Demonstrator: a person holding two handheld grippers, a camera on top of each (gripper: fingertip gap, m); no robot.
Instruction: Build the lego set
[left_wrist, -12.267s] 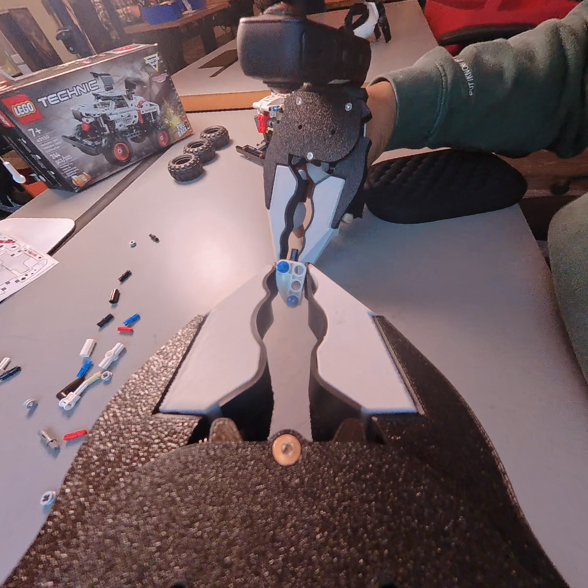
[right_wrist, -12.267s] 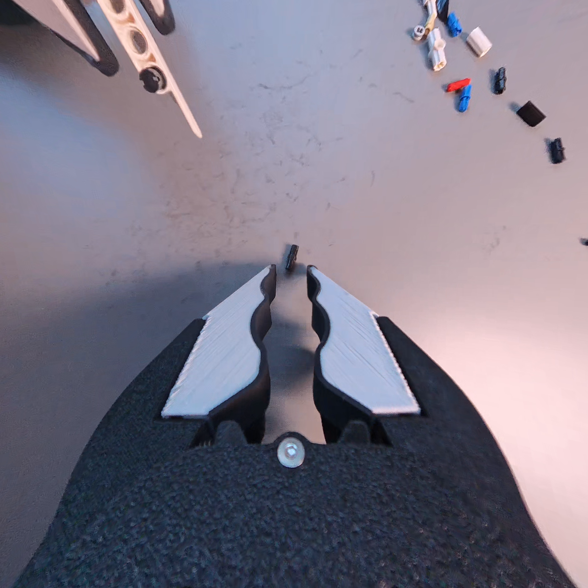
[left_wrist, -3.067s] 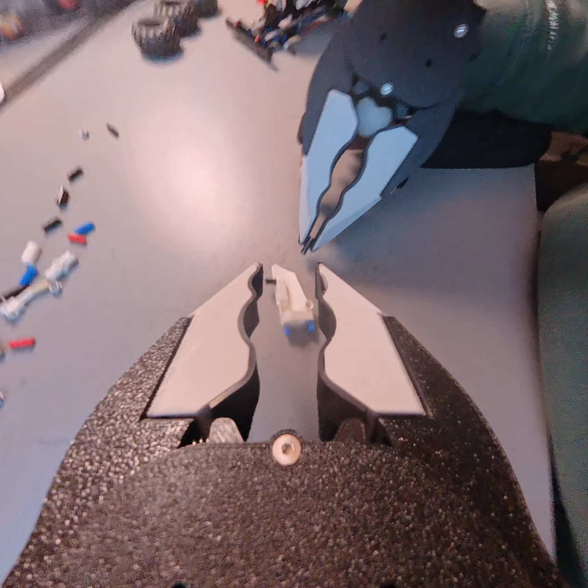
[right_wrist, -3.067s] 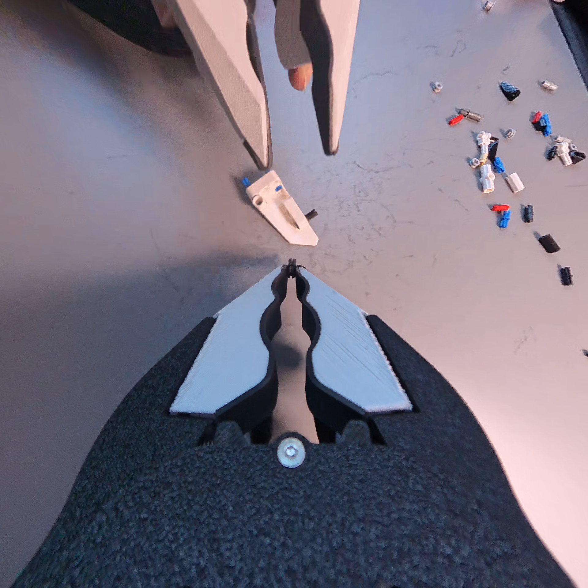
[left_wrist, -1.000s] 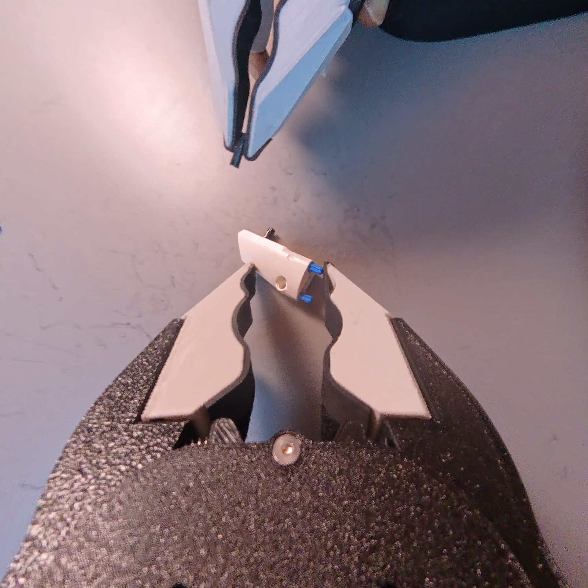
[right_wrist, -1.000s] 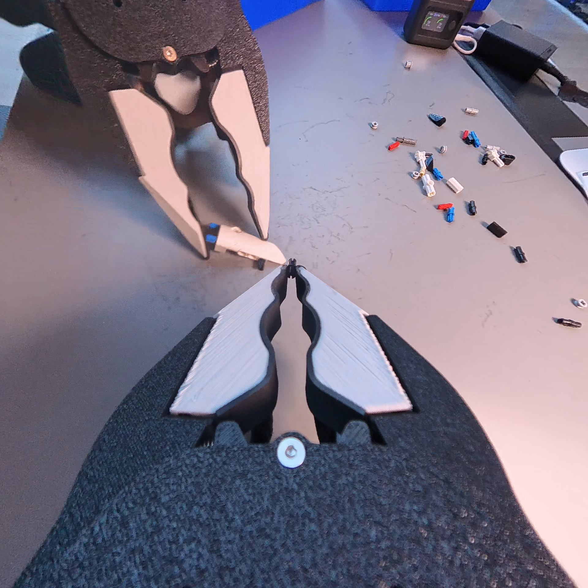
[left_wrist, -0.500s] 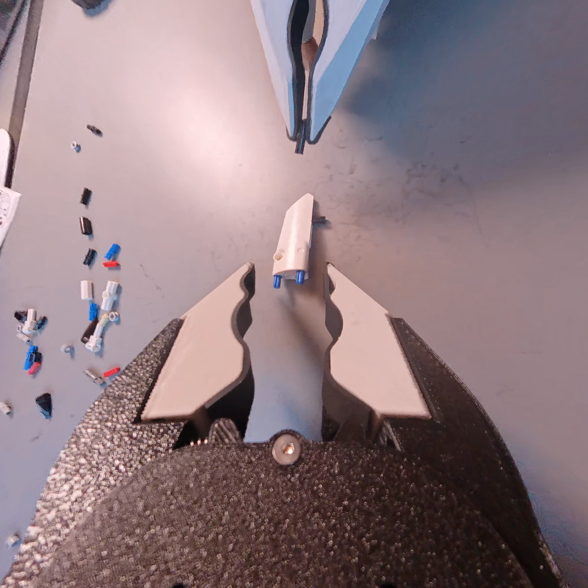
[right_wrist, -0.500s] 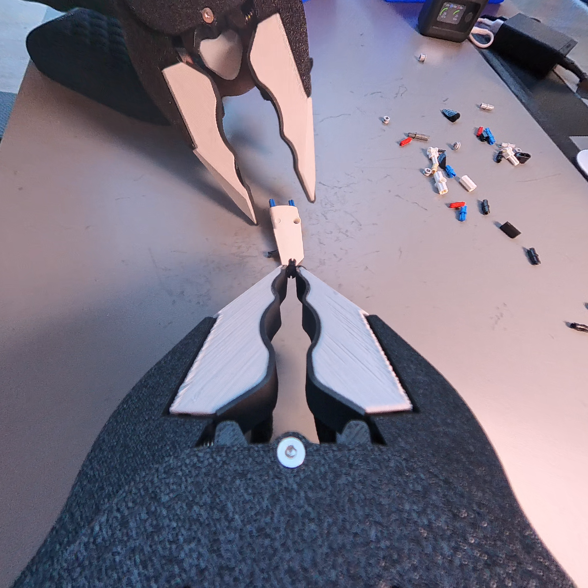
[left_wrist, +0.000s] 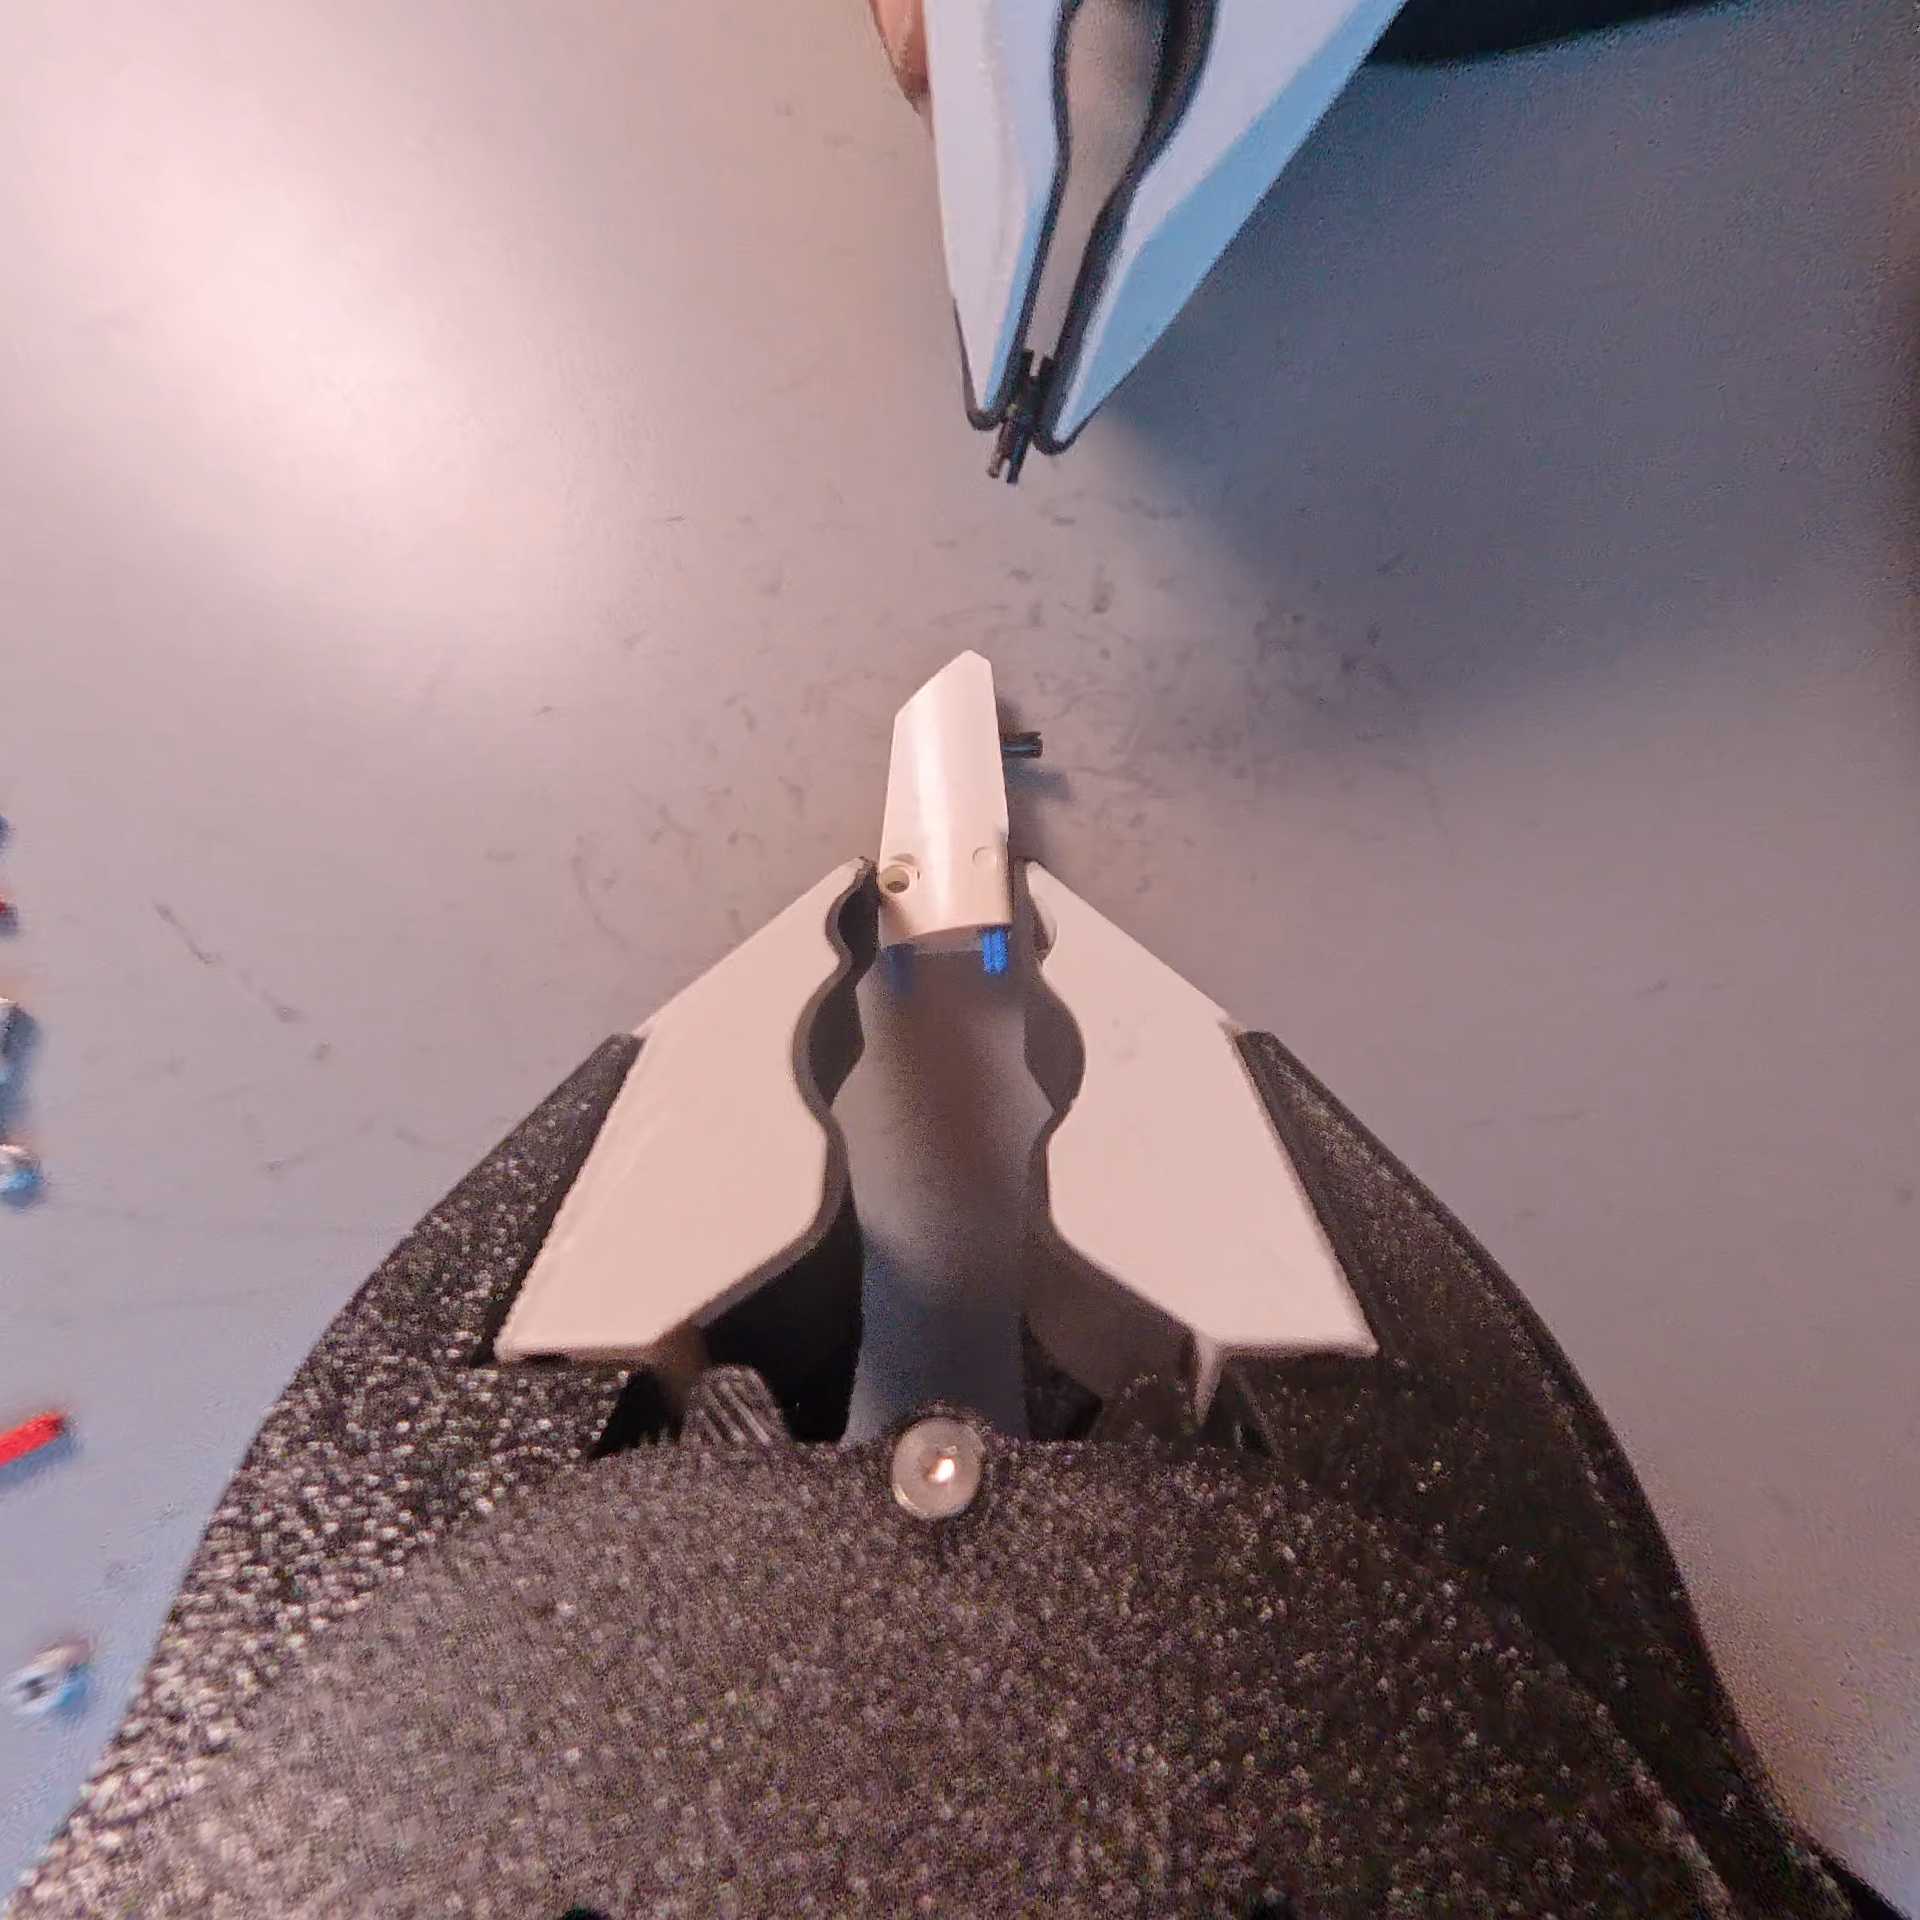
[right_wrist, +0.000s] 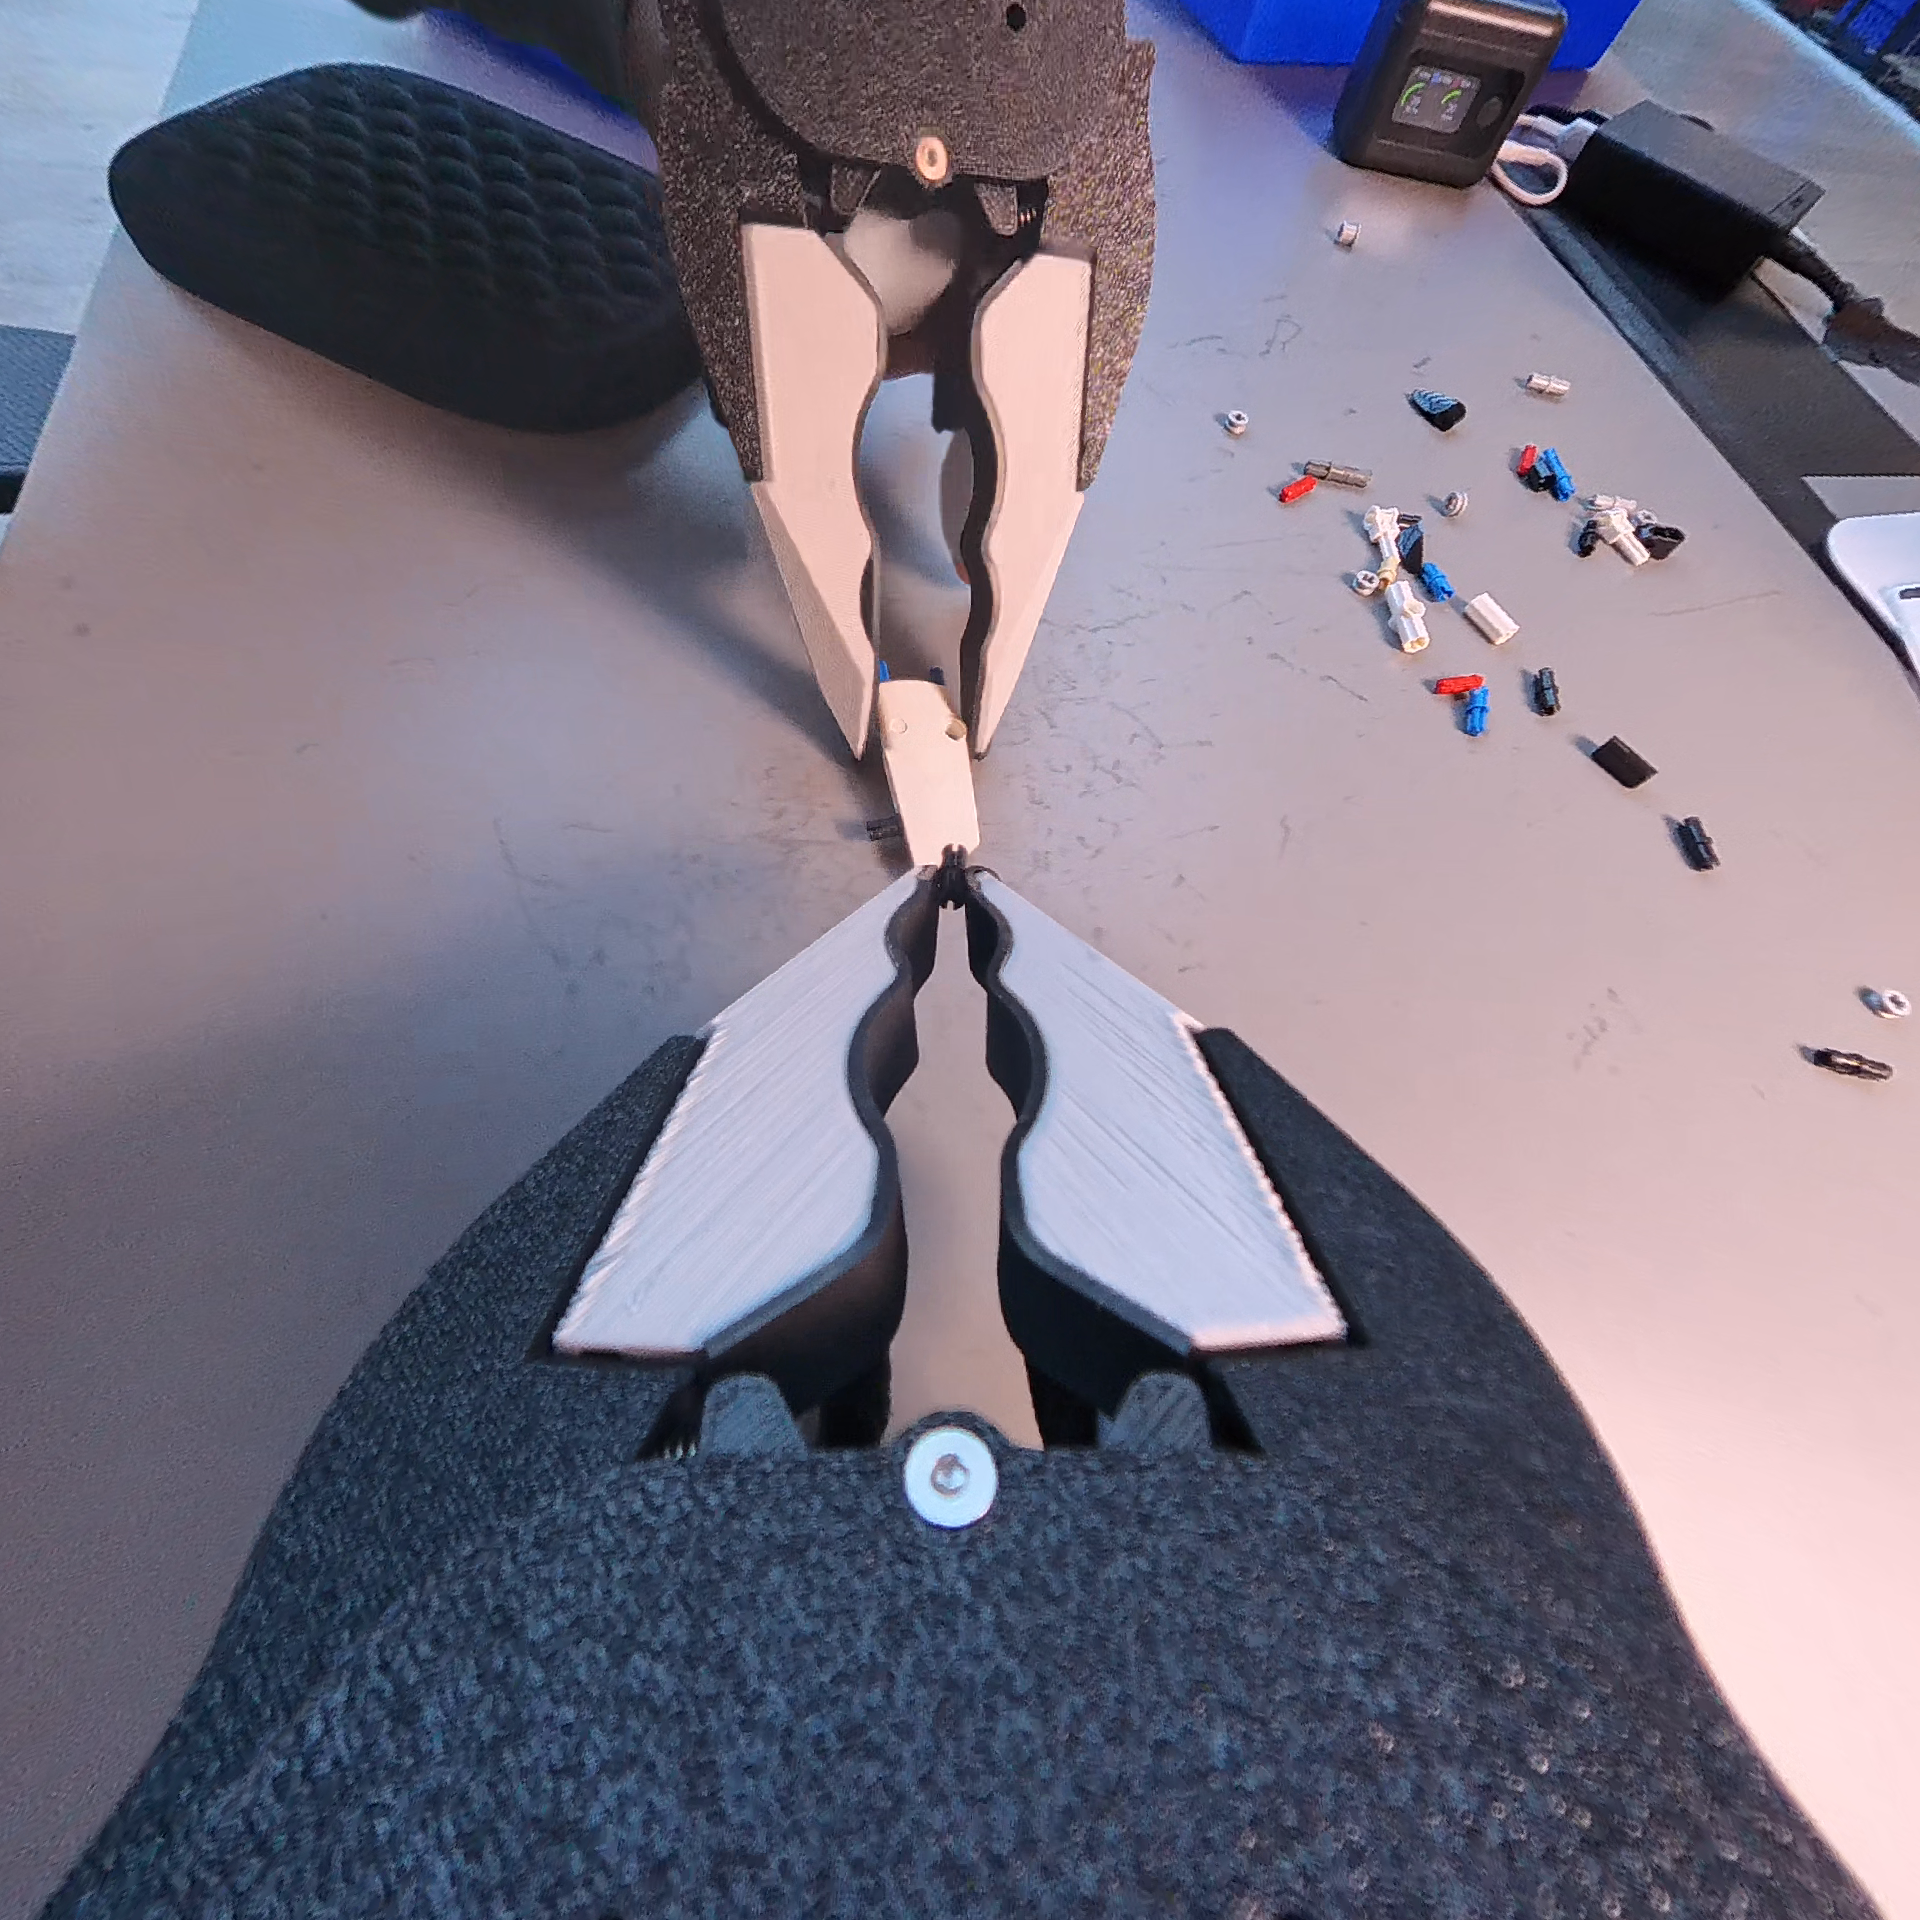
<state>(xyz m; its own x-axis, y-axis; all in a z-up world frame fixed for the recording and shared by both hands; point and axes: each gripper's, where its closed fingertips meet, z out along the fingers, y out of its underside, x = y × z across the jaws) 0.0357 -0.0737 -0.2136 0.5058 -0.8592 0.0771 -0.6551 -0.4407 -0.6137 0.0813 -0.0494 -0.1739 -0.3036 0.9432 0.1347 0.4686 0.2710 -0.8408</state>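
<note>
A white tapered lego panel (left_wrist: 943, 800) lies on the grey table, with two blue pins at its near end and a black pin (left_wrist: 1027, 743) sticking out of its side. My left gripper (left_wrist: 943, 883) is open, its fingertips close on either side of the panel's blue-pin end. My right gripper (right_wrist: 951, 883) is shut on a small black pin (right_wrist: 951, 871) and holds it just off the panel's pointed tip (right_wrist: 940, 800). The right gripper (left_wrist: 1013, 431) shows at the top of the left wrist view. The left gripper (right_wrist: 920, 727) faces me in the right wrist view.
Several loose small lego pieces (right_wrist: 1455, 582) lie scattered to the right in the right wrist view; a few show at the left edge of the left wrist view (left_wrist: 31, 1439). A black padded cushion (right_wrist: 395, 239) sits behind the left gripper. A black device (right_wrist: 1444, 94) and power adapter (right_wrist: 1683, 197) stand at the far right. My right fingertips sit around 7 cm from my left ones.
My left gripper has moved forward so its fingertips bracket the panel's pin end, and its jaws have narrowed. The right gripper still holds the black pin near the panel's tip.
</note>
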